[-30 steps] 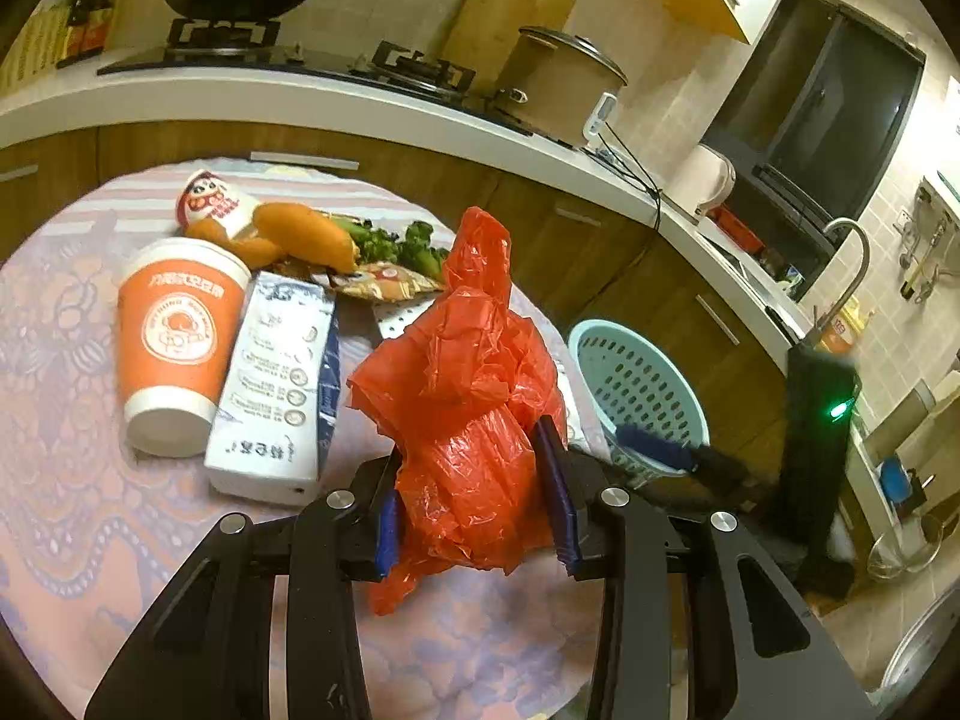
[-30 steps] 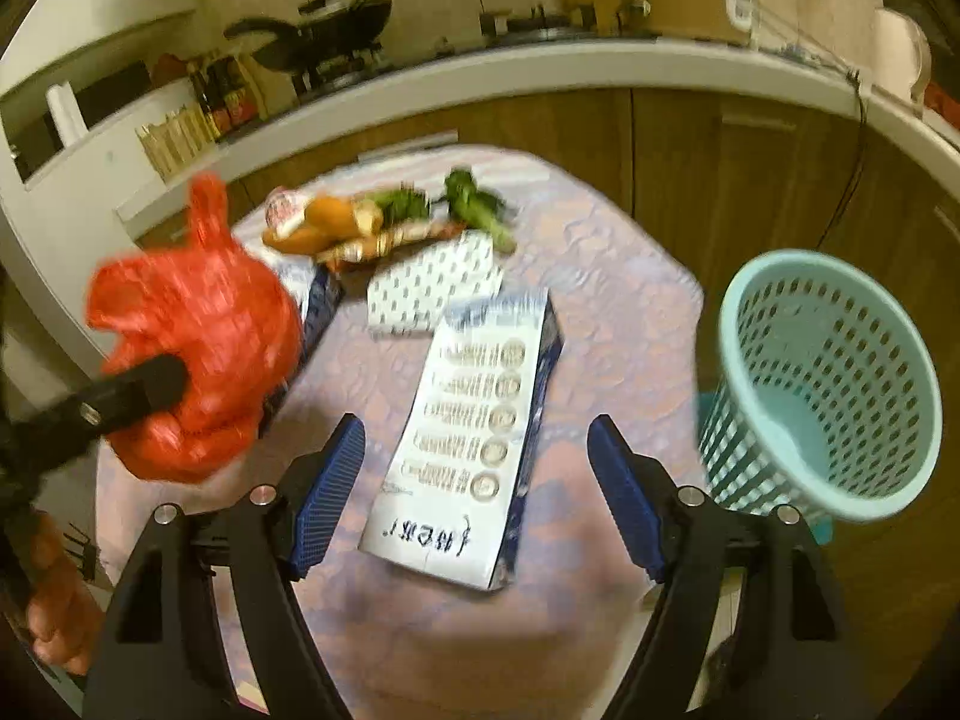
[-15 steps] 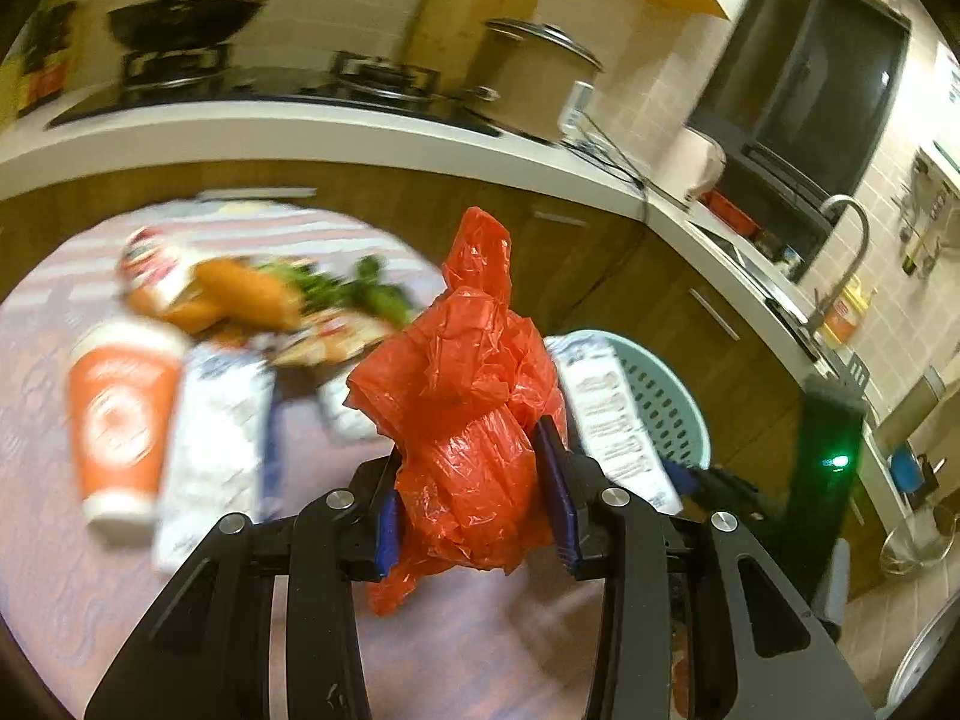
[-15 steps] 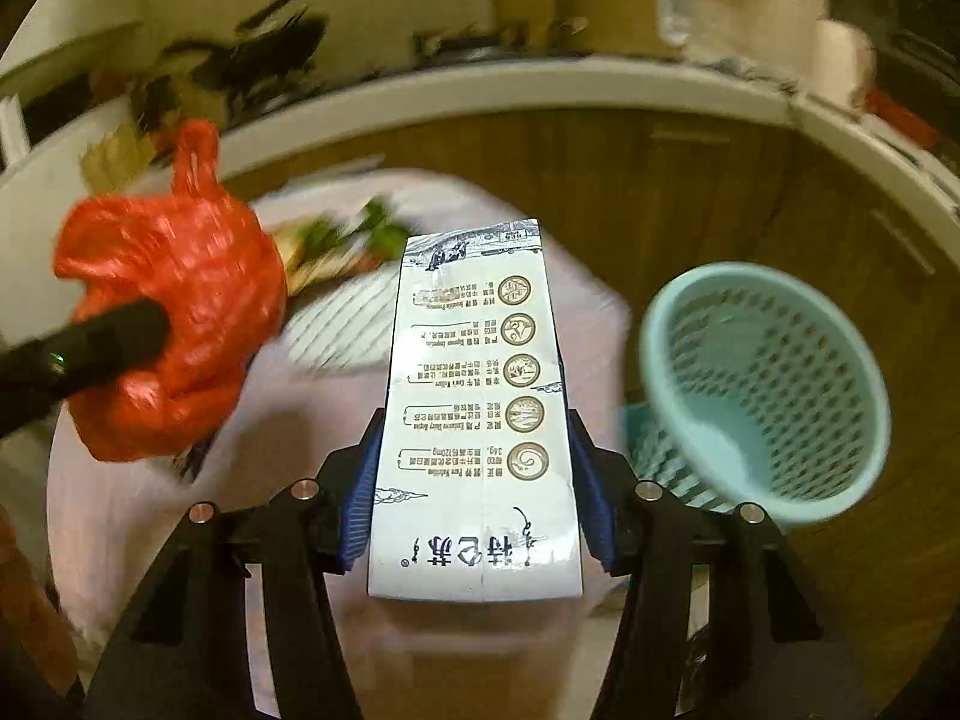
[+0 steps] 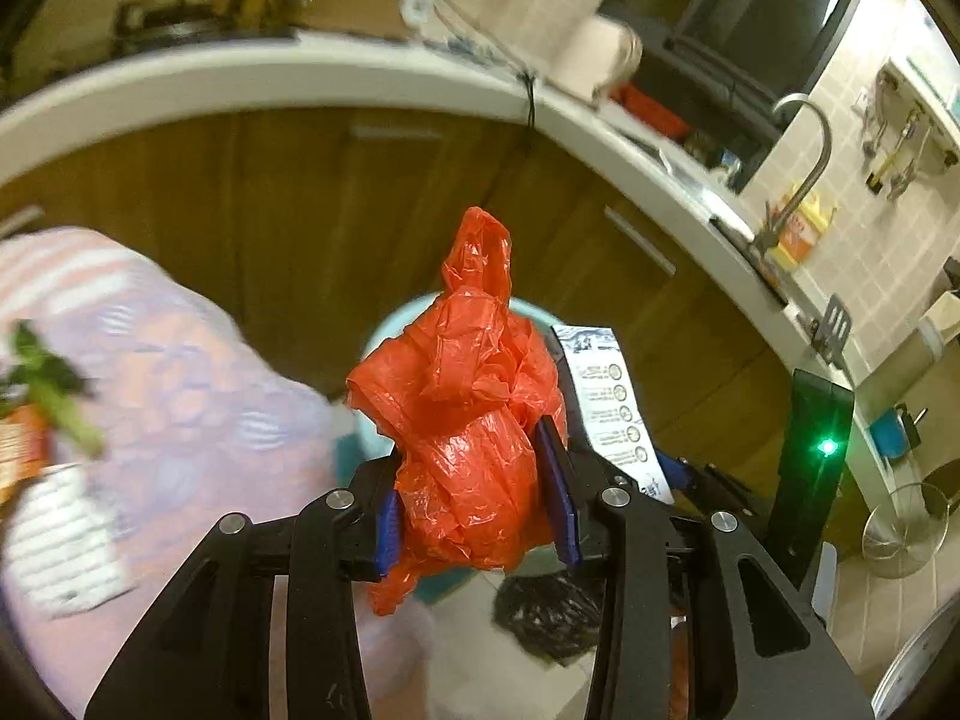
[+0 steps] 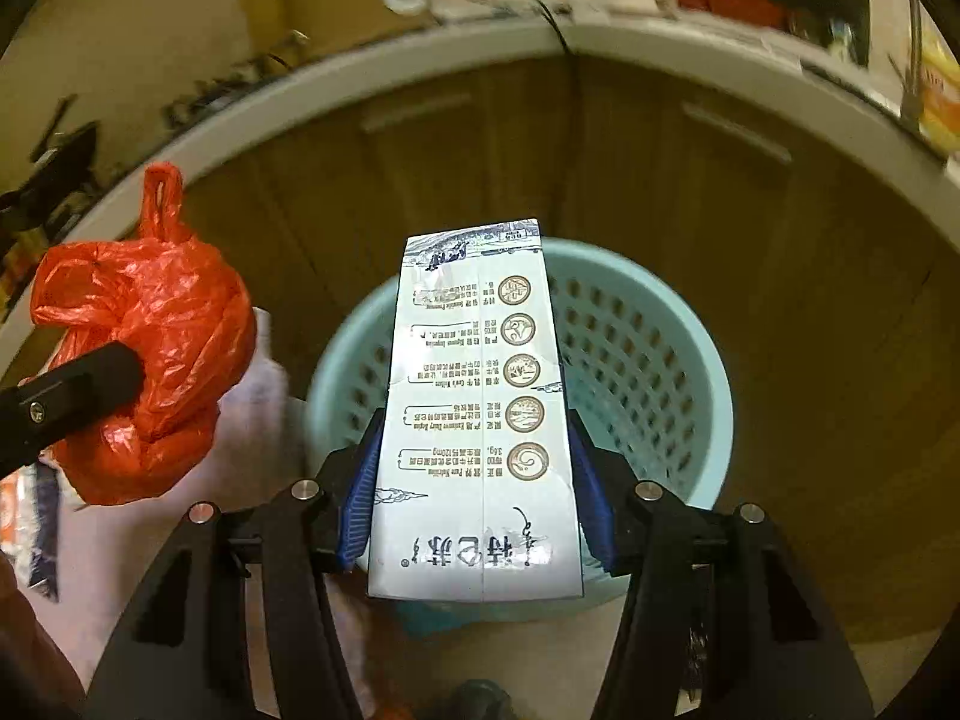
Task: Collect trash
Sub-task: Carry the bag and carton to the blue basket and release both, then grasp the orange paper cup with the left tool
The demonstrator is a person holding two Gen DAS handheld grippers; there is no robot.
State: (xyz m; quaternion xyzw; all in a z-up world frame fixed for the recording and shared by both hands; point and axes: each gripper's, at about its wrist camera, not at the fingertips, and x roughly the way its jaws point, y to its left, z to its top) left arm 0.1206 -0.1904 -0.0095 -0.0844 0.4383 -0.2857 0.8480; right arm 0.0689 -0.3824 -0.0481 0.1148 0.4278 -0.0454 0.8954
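My left gripper (image 5: 475, 495) is shut on a crumpled red plastic bag (image 5: 465, 414), which hangs in front of the light blue perforated basket (image 5: 384, 336). That bag (image 6: 144, 336) also shows at the left of the right wrist view, beside the basket. My right gripper (image 6: 477, 486) is shut on a white and blue milk carton (image 6: 480, 408), held lengthwise over the basket (image 6: 648, 372) on the floor. In the left wrist view the same carton (image 5: 612, 402) pokes out to the right of the bag.
The round table with a pinkish patterned cloth (image 5: 180, 372) lies left, with greens (image 5: 48, 390) and a white striped packet (image 5: 66, 540) on it. Wooden cabinets (image 6: 540, 168) under a curved white counter (image 5: 300, 66) stand behind the basket. A black bag (image 5: 552, 612) lies on the floor.
My right gripper closed on the milk carton, lifted it off the table and carried it over the basket. My left gripper swung right with the red bag, away from the table toward the basket.
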